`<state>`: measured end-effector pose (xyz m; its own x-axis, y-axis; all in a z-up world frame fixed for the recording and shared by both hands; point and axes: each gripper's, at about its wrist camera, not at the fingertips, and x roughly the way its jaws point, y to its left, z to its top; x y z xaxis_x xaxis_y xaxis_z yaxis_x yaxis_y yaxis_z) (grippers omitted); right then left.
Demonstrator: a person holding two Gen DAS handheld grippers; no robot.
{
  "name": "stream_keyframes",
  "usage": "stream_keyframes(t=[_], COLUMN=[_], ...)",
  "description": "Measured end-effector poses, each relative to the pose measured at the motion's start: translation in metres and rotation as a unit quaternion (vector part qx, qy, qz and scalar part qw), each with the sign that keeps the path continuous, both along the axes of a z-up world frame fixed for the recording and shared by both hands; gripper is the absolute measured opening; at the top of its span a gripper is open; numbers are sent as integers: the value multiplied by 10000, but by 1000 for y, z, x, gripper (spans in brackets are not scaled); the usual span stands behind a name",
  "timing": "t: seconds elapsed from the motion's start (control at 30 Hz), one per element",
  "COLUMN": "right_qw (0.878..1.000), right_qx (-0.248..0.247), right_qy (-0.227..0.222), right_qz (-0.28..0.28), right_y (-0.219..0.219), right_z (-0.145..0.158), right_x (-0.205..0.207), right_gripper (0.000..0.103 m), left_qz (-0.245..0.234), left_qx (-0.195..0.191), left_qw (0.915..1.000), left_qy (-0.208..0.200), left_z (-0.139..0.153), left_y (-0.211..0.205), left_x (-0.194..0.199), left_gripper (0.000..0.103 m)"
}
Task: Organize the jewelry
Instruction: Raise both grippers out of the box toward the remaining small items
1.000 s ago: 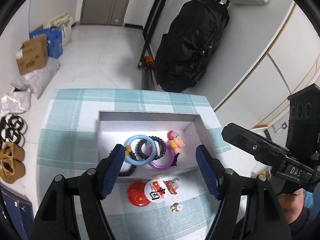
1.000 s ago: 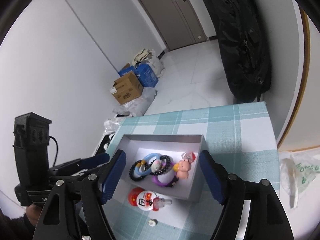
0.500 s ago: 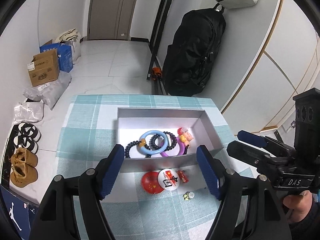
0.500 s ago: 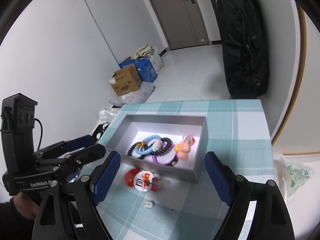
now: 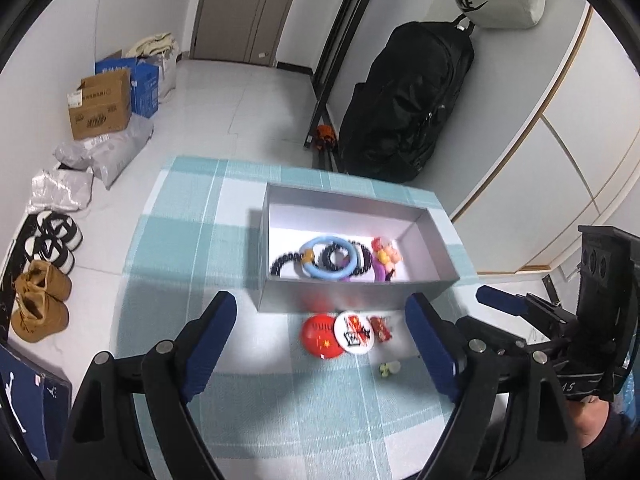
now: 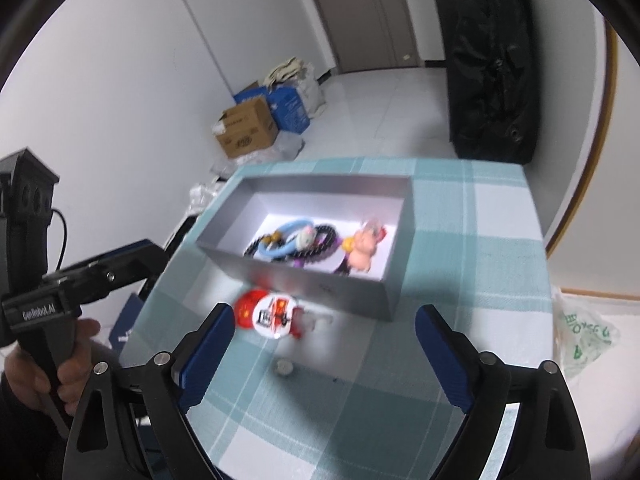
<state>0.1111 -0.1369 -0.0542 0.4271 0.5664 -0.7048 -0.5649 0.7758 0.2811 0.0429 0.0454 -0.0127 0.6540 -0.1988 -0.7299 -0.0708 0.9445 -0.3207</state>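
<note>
A table with a teal-and-white checked cloth [image 5: 192, 264] carries an open grey box [image 5: 352, 300], set toward the far right corner of the table as the left wrist view shows it. Inside the box, against its near wall, lie a blue ring [image 5: 328, 260], black bead bracelets [image 5: 286, 262], a purple ring [image 5: 378, 274] and a small pink pig figure [image 6: 362, 250].

On the cloth just outside the box's near wall lie a red badge [image 5: 320, 338] and a white badge [image 5: 354, 332], the white one overlapping the red one's edge, with a small red charm [image 5: 380, 328] touching the white badge on its other side. A tiny pale stud [image 5: 388, 369] lies a little nearer the table's front edge, apart from the badges.

The left gripper [image 5: 320, 348] hangs above the cloth in front of the box; its jaws are spreading wider and nothing is between the pads. The right gripper [image 6: 324, 356] hangs above the same stretch of cloth, jaws likewise widening and empty, with the badges and stud showing in the gap below them. Each gripper appears in the other's view, gripped at its handle by a hand [image 6: 60, 364].

On the floor beyond the table stand cardboard boxes [image 5: 100, 104], a black bag [image 5: 404, 100] and shoes [image 5: 40, 300].
</note>
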Motion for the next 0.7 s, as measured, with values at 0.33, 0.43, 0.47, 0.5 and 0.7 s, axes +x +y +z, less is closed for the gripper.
stream_keyframes(t=[0.33, 0.43, 0.47, 0.5, 0.7], right_qw=[9969, 9961, 9958, 9954, 9918], right_qx=[-590, -641, -681, -715, -1045], right_qy=[397, 394, 387, 385, 150], right_qz=[344, 455, 478, 511, 724], right_y=[18, 23, 25, 27, 39], right_z=[-34, -38, -39, -41, -50], right_x=[-17, -21, -22, -21, -27], right_gripper=[91, 88, 86, 80, 54], left_qz=[-11, 81, 104, 113, 60], left_qx=[121, 30, -12, -44, 22], left_qw=[9983, 9979, 9978, 9977, 9980], left_qy=[563, 640, 649, 663, 627], left_z=[-21, -22, -22, -22, -21], left_y=[0, 5, 7, 7, 6], left_x=[-11, -11, -11, -11, -12], left_gripper=[83, 83, 83, 83, 83])
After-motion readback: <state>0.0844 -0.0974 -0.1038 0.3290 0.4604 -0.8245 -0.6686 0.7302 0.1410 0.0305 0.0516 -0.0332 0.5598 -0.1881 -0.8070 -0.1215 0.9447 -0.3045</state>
